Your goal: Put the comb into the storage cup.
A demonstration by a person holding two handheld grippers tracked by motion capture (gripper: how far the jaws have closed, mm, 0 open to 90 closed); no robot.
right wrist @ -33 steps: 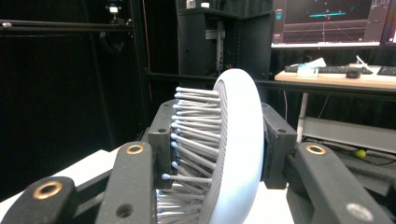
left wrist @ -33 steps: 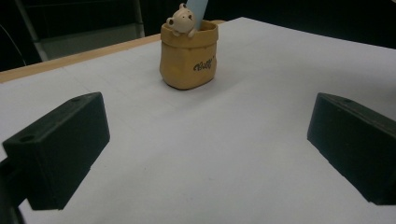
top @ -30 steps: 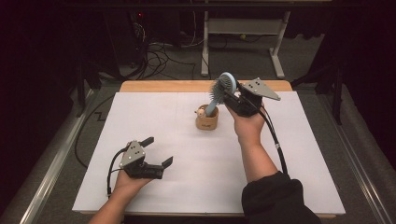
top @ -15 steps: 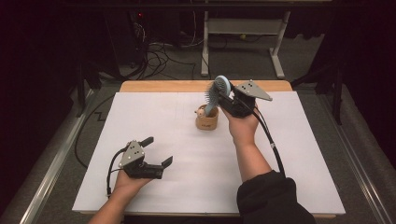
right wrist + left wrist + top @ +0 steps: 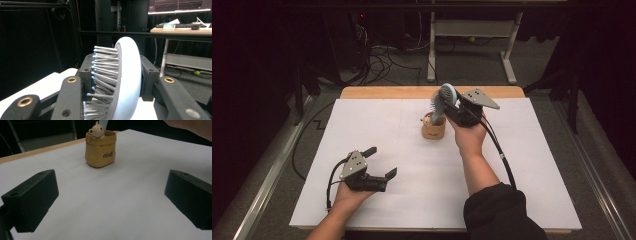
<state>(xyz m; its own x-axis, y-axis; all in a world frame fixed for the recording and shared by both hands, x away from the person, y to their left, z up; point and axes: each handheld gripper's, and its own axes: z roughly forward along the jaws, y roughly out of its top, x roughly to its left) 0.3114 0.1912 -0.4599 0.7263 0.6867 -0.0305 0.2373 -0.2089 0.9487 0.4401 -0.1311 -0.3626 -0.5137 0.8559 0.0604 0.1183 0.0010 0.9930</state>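
A tan sack-shaped holder [image 5: 433, 130] with a small bear figure on its rim stands at the table's far middle; the left gripper view has the holder [image 5: 100, 149] ahead. A pale blue hairbrush [image 5: 443, 102] hangs tilted over it, handle end down in the holder's mouth. My right gripper [image 5: 453, 106] is shut on the brush head; in the right gripper view its jaws press both sides of the brush [image 5: 119, 80], bristles to the left. My left gripper [image 5: 380, 162] rests open at the near left, nothing between its jaws.
A white sheet [image 5: 522, 165] covers the wooden table [image 5: 382, 92]. Metal rails run along both sides. Behind the table stand a white frame [image 5: 472, 30] and floor cables [image 5: 387, 60] in the dark.
My right gripper with the brush has shifted slightly left, closer over the holder. The left gripper has stayed where it was.
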